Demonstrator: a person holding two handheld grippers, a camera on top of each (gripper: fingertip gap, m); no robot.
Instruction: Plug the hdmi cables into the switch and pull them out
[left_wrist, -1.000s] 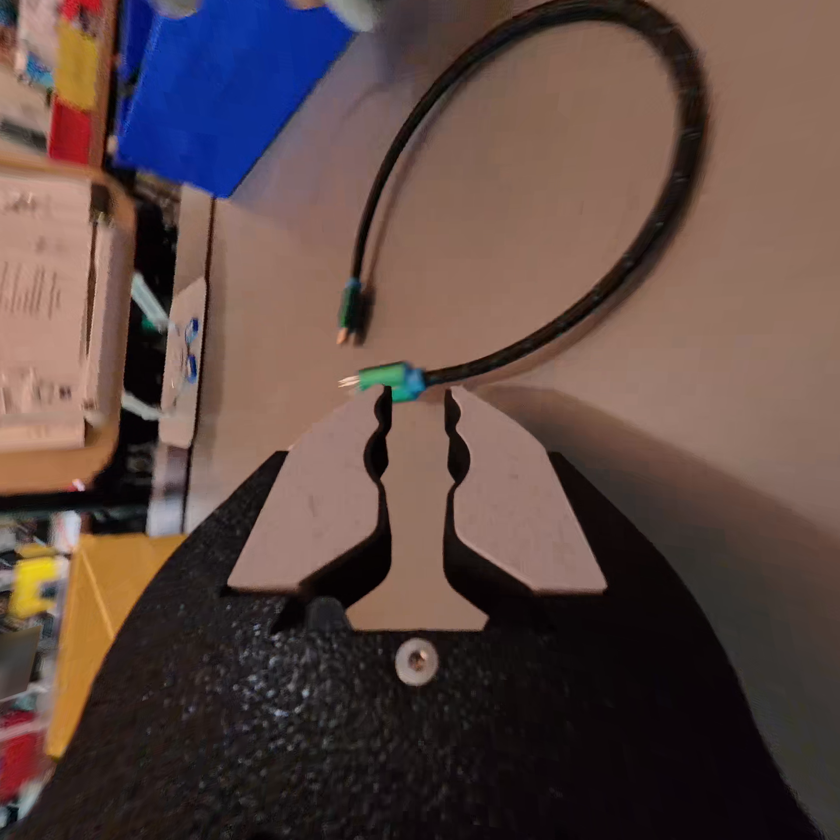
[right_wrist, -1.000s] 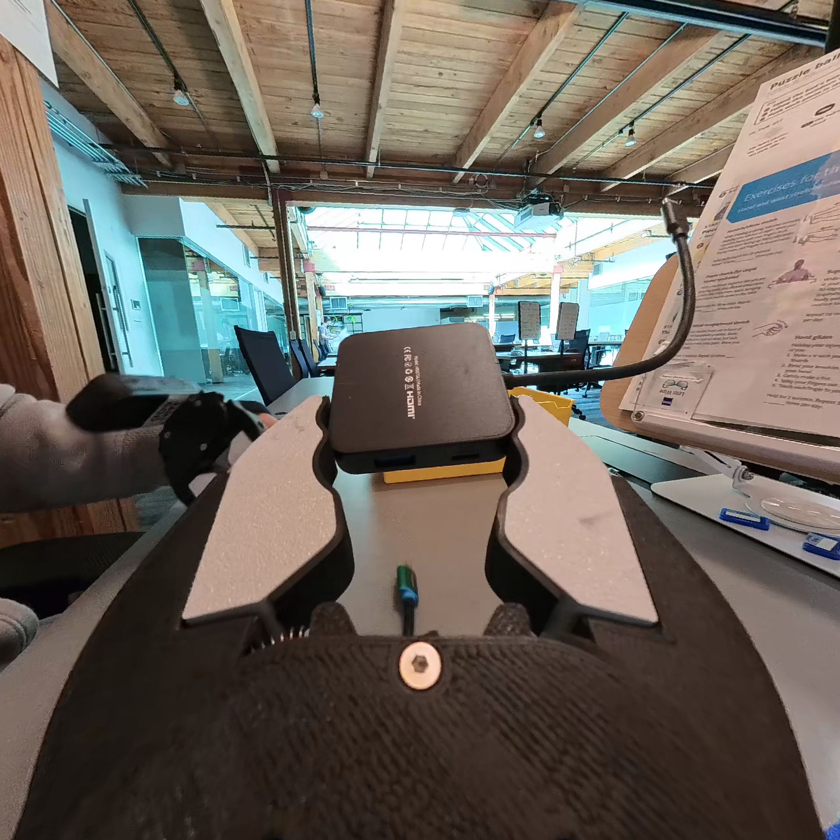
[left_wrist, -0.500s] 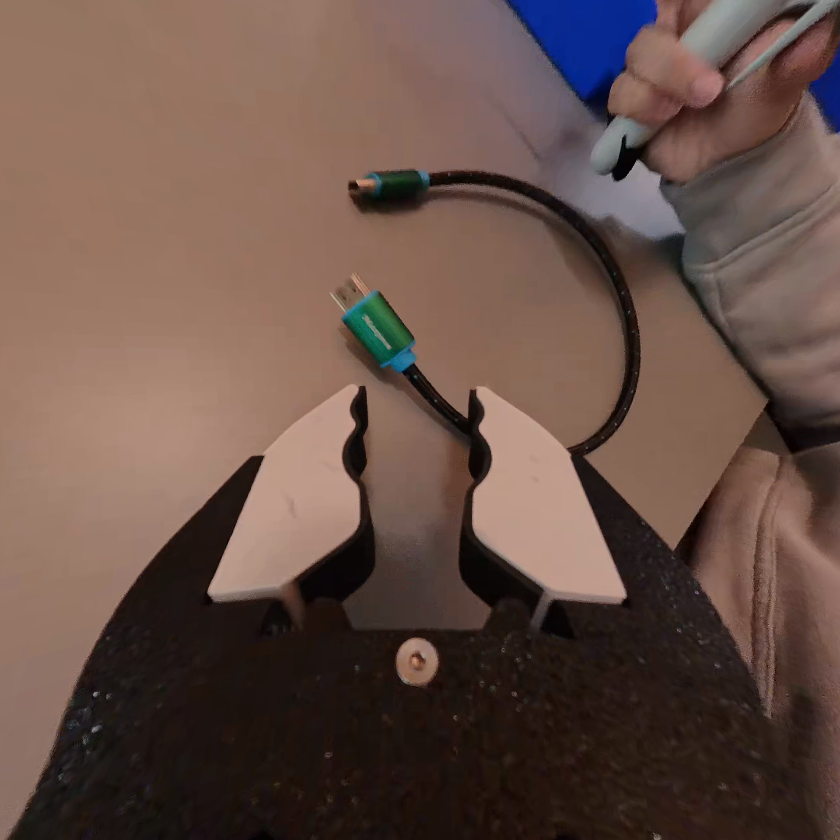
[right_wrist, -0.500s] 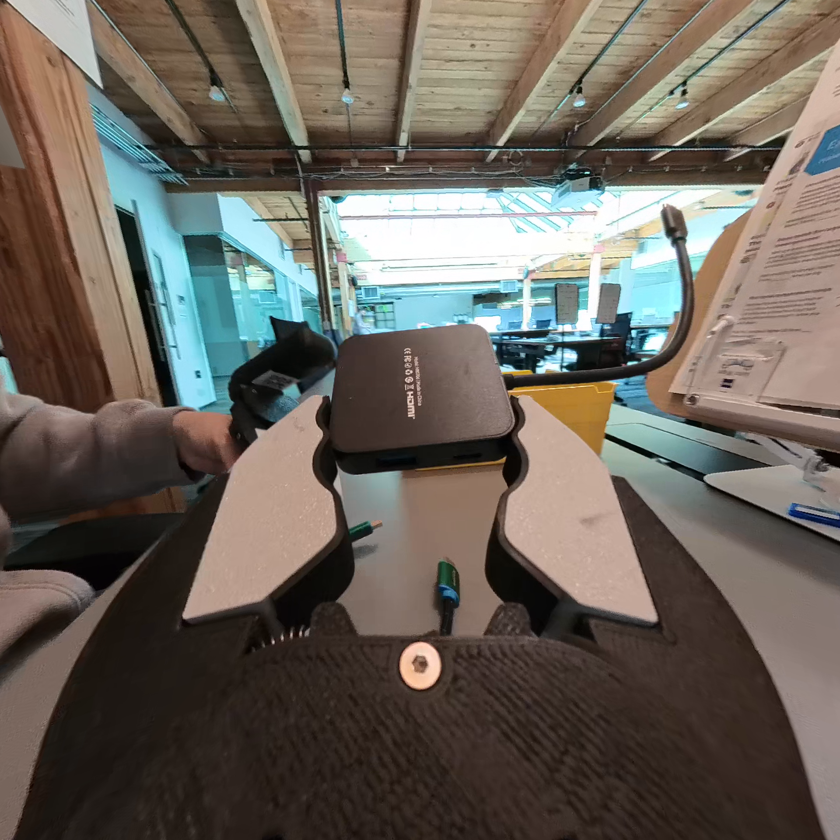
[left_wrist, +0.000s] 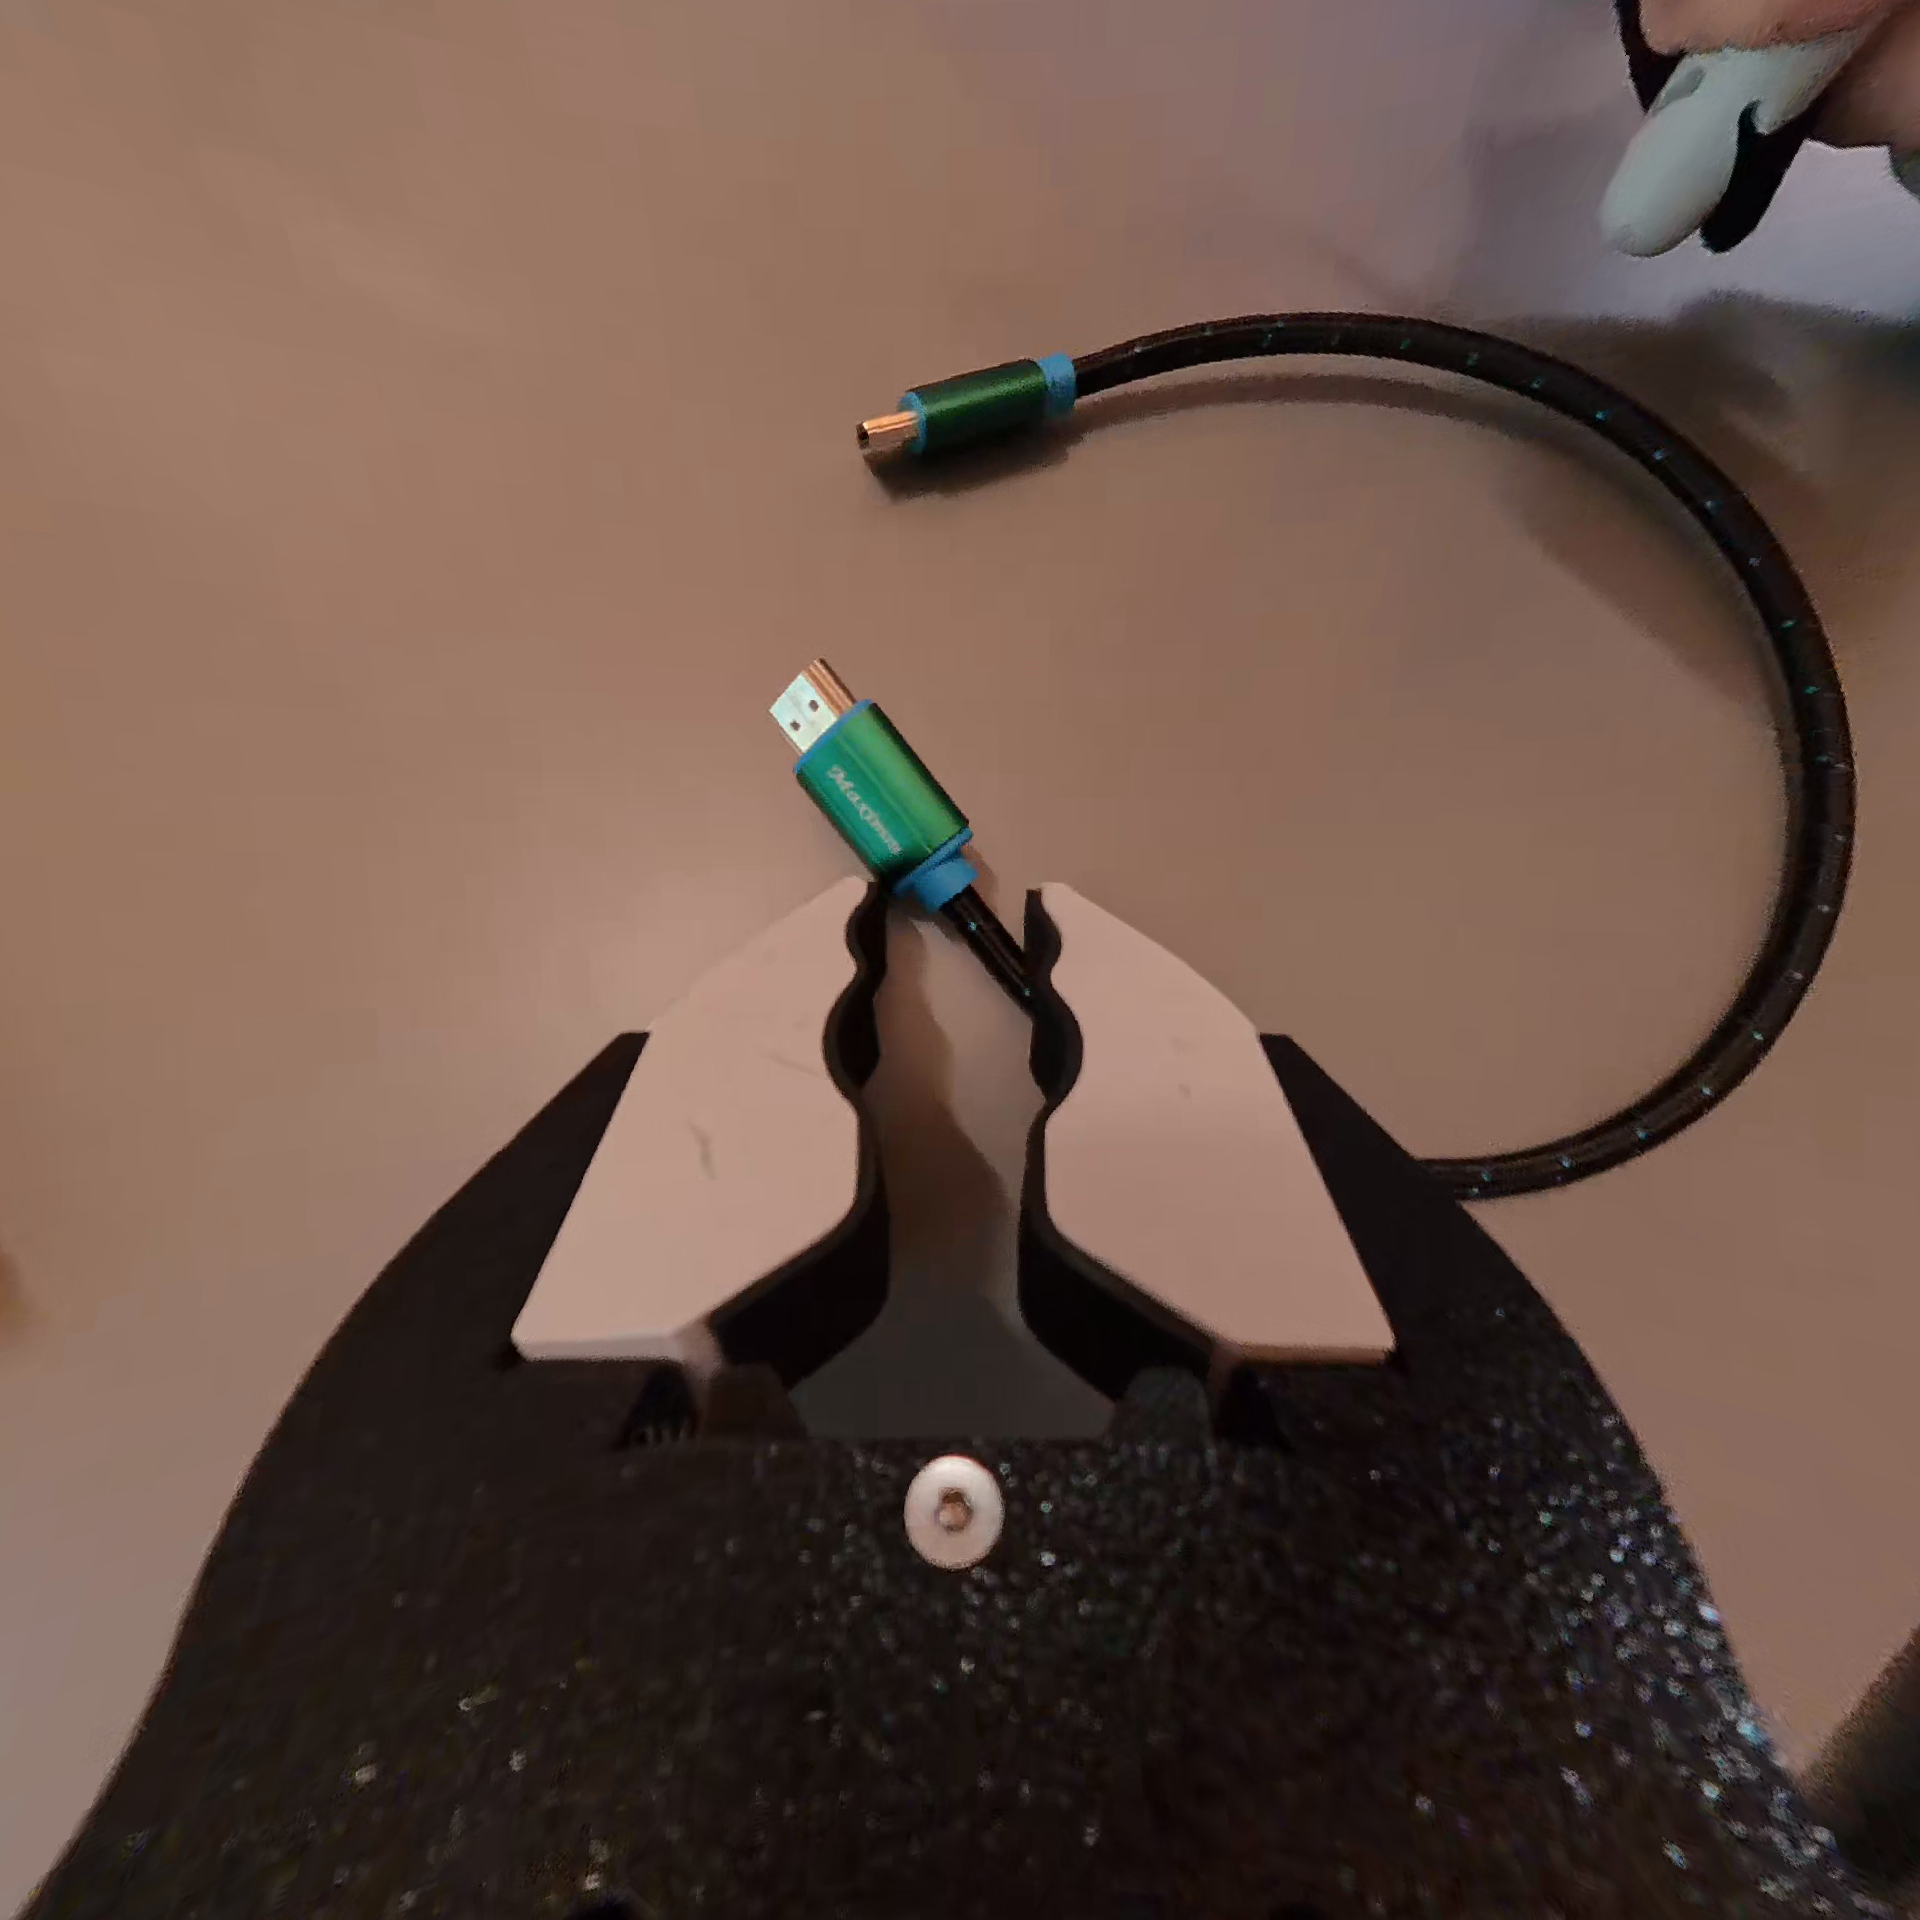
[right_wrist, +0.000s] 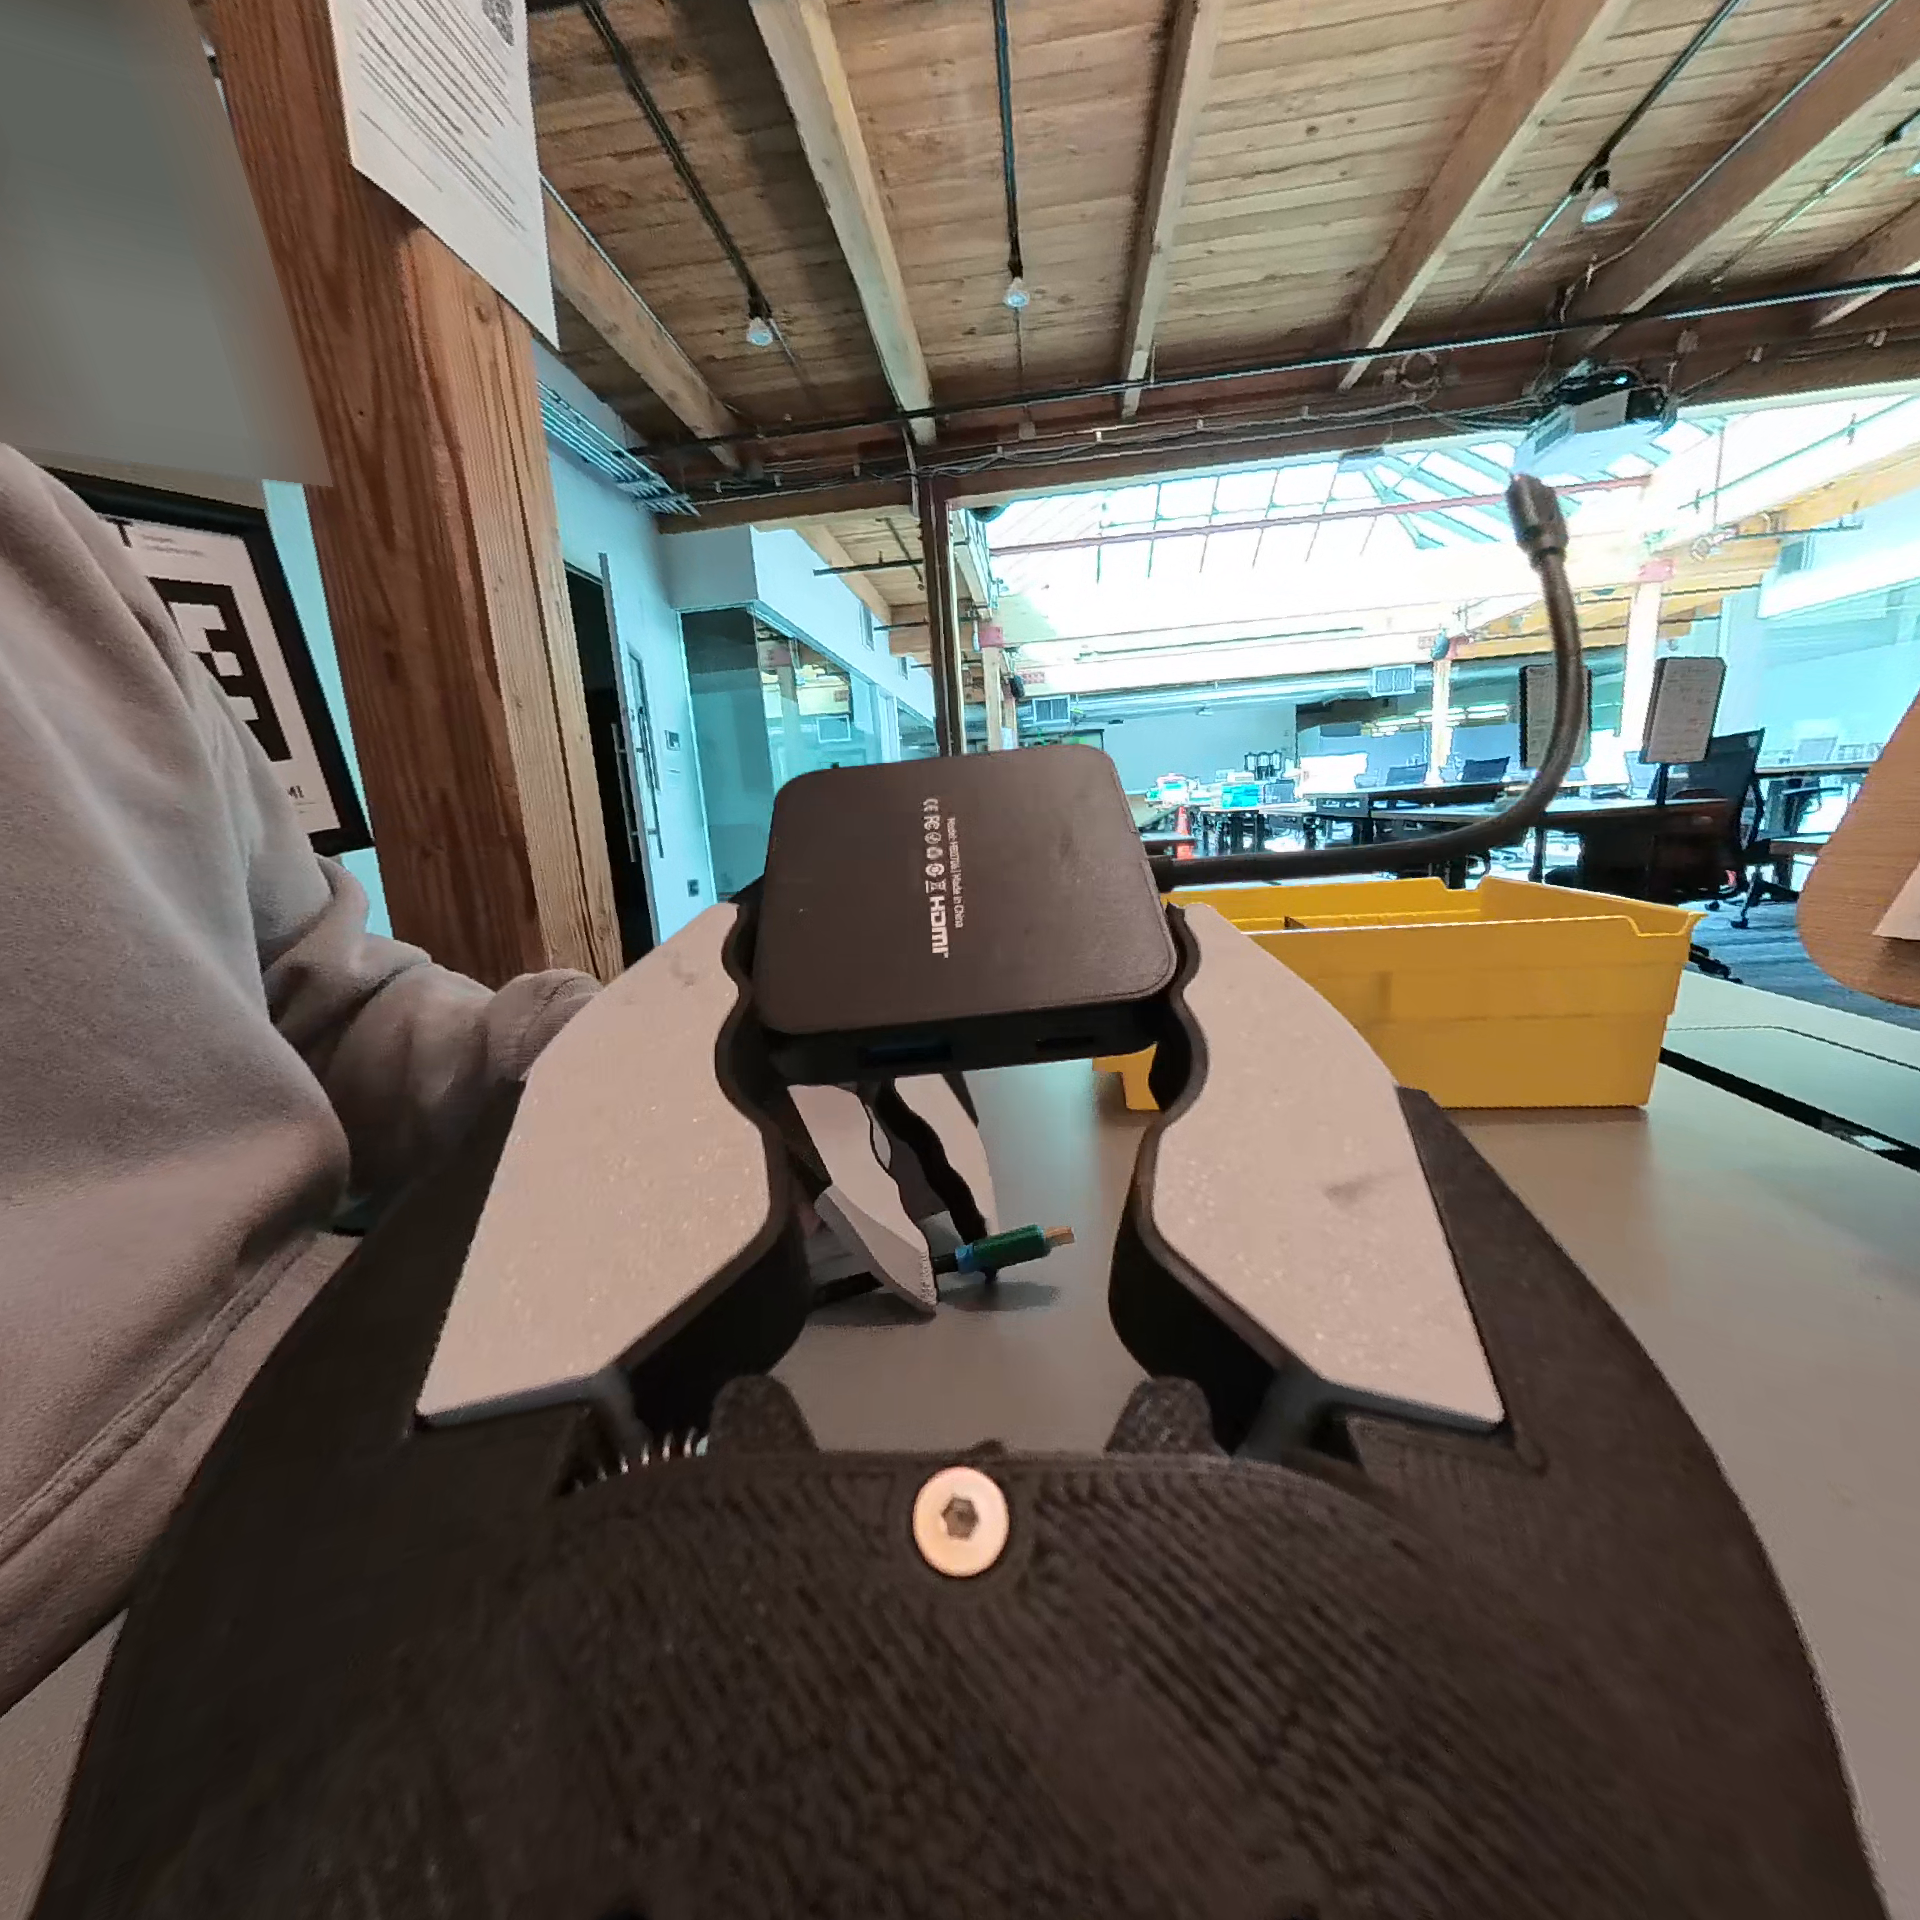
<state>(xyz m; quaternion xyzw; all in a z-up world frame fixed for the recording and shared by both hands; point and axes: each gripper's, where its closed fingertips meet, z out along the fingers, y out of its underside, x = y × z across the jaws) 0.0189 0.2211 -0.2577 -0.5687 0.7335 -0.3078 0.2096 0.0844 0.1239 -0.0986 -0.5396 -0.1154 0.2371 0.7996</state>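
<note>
My right gripper is shut on a flat black HDMI switch and holds it above the grey table, ports facing me. A short black braided HDMI cable lies in a loop on the table. Its near green plug lies just past my left gripper. The jaws stand apart, wider than the cable that runs between the tips. The far green plug lies free beyond. In the right wrist view the left gripper shows under the switch, with the near plug sticking out to the right.
A yellow bin stands on the table behind the switch, with a black gooseneck rising past it. A wooden post and a person's grey sleeve are on the left. The right gripper's pale handle shows at top right.
My left gripper moved forward over the cable just behind the near plug, and its jaws narrowed. The right view swung left with the switch still held, and the left gripper now shows under it.
</note>
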